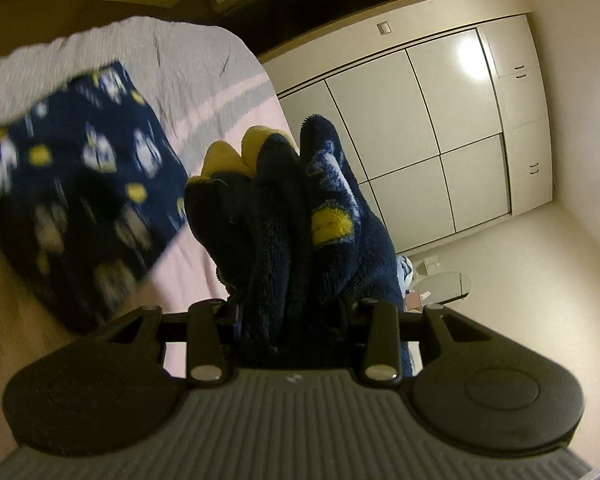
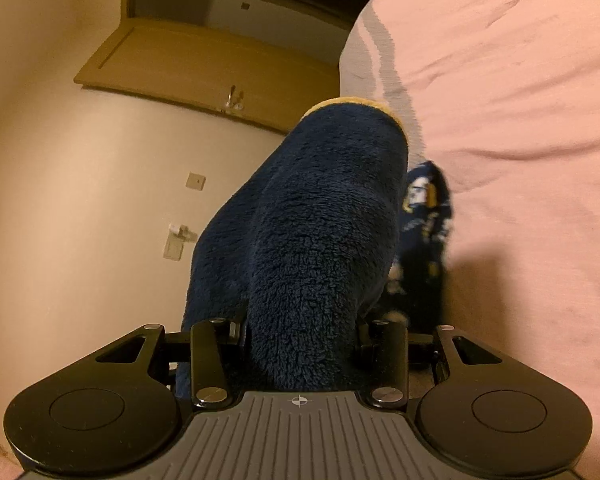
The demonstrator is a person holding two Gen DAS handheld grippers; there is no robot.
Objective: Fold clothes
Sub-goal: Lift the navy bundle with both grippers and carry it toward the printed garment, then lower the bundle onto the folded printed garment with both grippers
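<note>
Both grippers are clamped on bunched fleece and the garment is off the bed, so this looks like the carry-over part of a fold. The left hand-held gripper (image 1: 296,312) has its jaws part-closed on a thick wad of the navy patterned fleece garment (image 1: 284,216); the right hand-held gripper (image 2: 300,332) likewise grips a plain navy fold with a yellow cuff. The rest of the garment hangs over the pink bed (image 2: 520,120). Next, probably, both held edges need laying down together onto the cloth below, level and aligned, before letting go
</note>
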